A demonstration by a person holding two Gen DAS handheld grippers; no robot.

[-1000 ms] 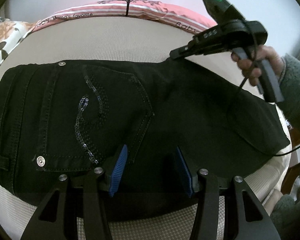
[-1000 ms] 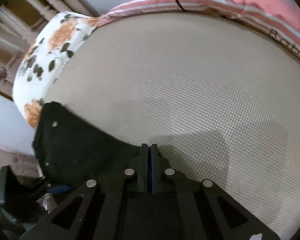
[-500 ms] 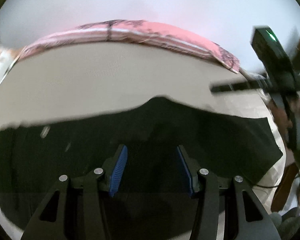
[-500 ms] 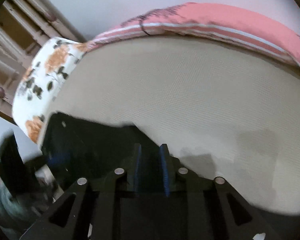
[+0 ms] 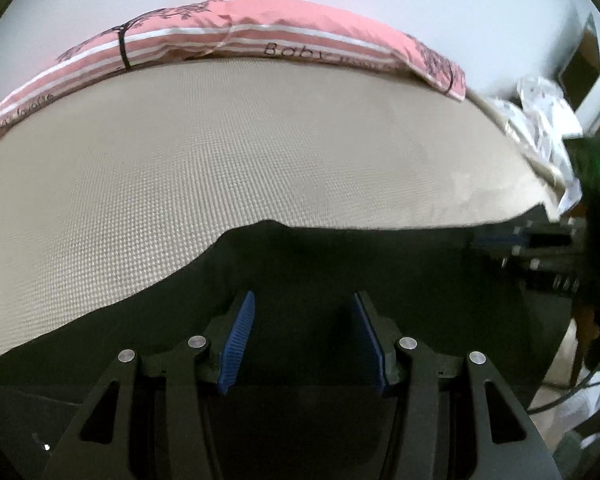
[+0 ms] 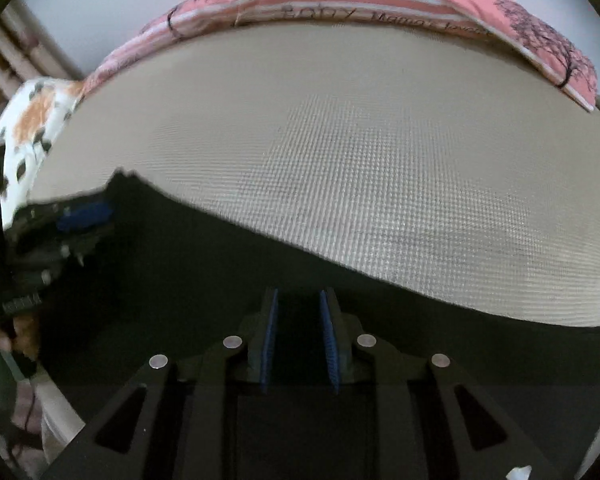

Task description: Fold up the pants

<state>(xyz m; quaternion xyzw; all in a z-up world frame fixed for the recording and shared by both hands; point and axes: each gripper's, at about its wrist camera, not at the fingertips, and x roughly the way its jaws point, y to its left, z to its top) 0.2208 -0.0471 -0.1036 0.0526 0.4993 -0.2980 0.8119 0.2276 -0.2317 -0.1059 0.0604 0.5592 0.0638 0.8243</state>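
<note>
- Black pants (image 5: 308,264) lie flat on the beige bed (image 5: 260,140).
- Left gripper (image 5: 304,336) half open, right gripper (image 6: 299,336) narrowly parted; neither holds cloth.
- Between folds, likely; next, pinch an edge.

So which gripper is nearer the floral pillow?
Left. The left gripper sits beside the floral pillow; the right gripper is farther along the black pants.
</note>
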